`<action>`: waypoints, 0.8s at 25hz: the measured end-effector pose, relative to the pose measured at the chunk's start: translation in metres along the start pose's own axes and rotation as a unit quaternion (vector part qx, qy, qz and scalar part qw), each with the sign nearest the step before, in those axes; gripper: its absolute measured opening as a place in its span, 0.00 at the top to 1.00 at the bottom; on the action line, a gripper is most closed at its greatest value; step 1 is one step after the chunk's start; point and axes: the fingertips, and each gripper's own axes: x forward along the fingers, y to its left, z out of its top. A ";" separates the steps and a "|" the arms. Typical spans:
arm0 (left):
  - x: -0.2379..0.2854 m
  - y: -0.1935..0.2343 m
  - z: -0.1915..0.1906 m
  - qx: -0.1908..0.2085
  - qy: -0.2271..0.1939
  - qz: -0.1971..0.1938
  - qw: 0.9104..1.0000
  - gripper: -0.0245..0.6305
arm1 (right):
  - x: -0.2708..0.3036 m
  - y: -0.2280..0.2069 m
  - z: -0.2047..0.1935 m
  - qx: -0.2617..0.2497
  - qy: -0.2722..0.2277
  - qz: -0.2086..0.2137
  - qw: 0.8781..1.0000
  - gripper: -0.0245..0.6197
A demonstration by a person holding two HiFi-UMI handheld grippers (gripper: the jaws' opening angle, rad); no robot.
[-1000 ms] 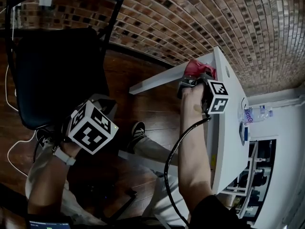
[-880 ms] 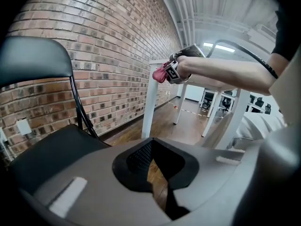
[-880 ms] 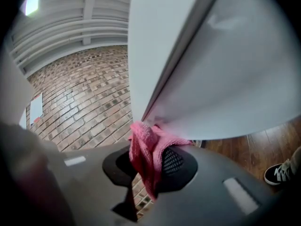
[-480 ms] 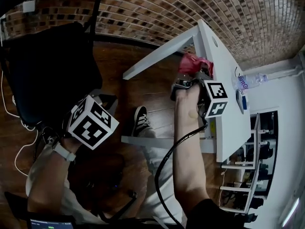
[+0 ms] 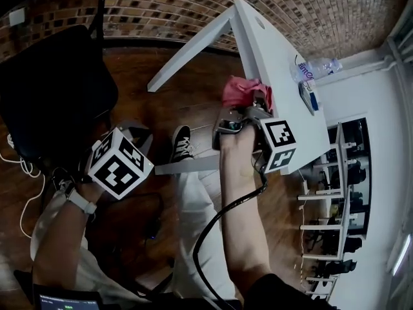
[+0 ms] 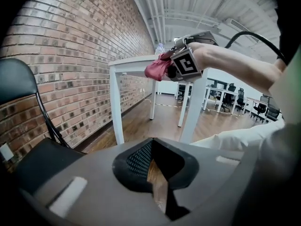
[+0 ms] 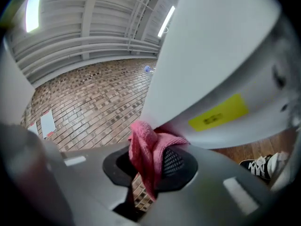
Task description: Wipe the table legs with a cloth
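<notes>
Brick wall [image 5: 290,5] runs behind a white surface [image 5: 271,50] standing on a dark wooden floor [image 5: 161,115], with more white desks and office chairs far down the room. A person crouches low beside it, a black-and-white shoe [image 5: 182,144] planted on the boards and a black chair [image 5: 51,89] off to their left.

The right tongs [image 5: 242,112] are raised to the edge of the surface and clamped on a pink cloth [image 5: 240,90]. The cloth bunches out of the tips and presses against the white underside, close beside a yellow sticker [image 7: 218,112] on the frame. From the left gripper view it sits level with the tabletop, right at the head of the nearer table leg [image 6: 194,112]; whether it touches the leg itself or only the frame above it, I cannot tell. A second leg [image 5: 187,50] slants away from the far corner, untouched. A black cable [image 5: 213,225] trails down along the right forearm.

The left tongs [image 6: 153,173] hang low and well apart from the surface, near the chair. They stand a narrow gap apart, with nothing between them but a sliver of floor. A watch [image 5: 80,202] shows on that wrist.

On top of the surface, near the far end, lies a clear water bottle [image 5: 313,66] on its side.
</notes>
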 end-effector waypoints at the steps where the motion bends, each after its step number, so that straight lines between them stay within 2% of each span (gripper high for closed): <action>1: 0.000 -0.005 0.002 0.004 -0.002 -0.004 1.000 0.97 | -0.010 -0.003 0.004 0.005 0.002 -0.003 1.000 0.88; 8: 0.000 -0.036 0.016 0.020 -0.015 -0.023 0.999 0.97 | -0.074 -0.022 0.022 0.012 0.003 -0.019 1.000 0.88; 14: 0.007 -0.055 0.012 0.033 -0.003 -0.038 0.999 0.97 | -0.118 -0.028 0.028 0.036 0.015 -0.021 0.999 0.88; 20: 0.022 -0.077 0.012 0.048 0.008 -0.055 0.997 0.97 | -0.148 -0.042 0.032 0.032 0.027 -0.003 0.999 0.88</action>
